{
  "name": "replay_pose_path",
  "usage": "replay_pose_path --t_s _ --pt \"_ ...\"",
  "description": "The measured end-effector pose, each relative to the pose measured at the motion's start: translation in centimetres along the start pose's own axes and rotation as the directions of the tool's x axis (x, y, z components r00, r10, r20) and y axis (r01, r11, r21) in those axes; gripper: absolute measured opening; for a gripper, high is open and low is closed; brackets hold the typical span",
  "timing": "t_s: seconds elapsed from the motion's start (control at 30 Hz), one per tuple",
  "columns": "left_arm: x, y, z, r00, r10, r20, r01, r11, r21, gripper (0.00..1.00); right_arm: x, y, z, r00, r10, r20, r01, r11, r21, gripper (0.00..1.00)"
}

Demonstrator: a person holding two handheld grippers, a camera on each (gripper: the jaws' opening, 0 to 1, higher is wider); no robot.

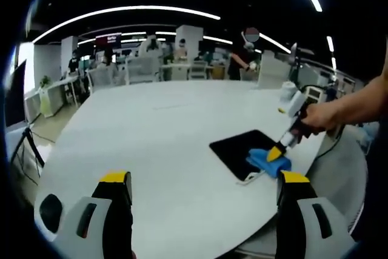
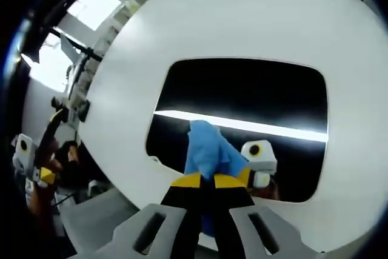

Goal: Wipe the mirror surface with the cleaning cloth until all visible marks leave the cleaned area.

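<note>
Your right gripper [image 2: 209,180] pinches the crumpled blue cleaning cloth [image 2: 209,147] against the dark rectangular mirror [image 2: 254,92] at centre frame, on the round white table [image 2: 121,89]. Keep it flat, sweep in overlapping passes toward the upper edge. Your left gripper [image 1: 203,180] hangs spread, lower frame.

No readable text; far red wall sign [image 1: 108,39] blurred (illegible).
</note>
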State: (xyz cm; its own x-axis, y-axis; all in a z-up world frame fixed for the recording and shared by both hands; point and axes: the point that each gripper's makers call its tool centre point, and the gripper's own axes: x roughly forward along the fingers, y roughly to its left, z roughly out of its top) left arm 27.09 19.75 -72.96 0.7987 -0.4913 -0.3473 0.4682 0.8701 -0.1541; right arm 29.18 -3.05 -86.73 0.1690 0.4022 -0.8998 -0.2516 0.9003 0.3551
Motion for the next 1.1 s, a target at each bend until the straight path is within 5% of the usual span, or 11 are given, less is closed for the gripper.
replay_pose_path --t_s 0.23,1.1 --pt "0.1 0.4 -0.3 1.0 0.009 -0.03 -0.008 0.999 0.047 1.0 0.0 -0.2 0.7 1.0 -0.01 -0.007 0.01 1.0 -0.01 0.0" --pt "0.5 1.1 -0.3 0.999 0.031 -0.04 -0.03 0.999 0.028 1.0 0.9 -1.2 5.1 1.0 -0.027 -0.008 0.027 1.0 -0.016 0.0"
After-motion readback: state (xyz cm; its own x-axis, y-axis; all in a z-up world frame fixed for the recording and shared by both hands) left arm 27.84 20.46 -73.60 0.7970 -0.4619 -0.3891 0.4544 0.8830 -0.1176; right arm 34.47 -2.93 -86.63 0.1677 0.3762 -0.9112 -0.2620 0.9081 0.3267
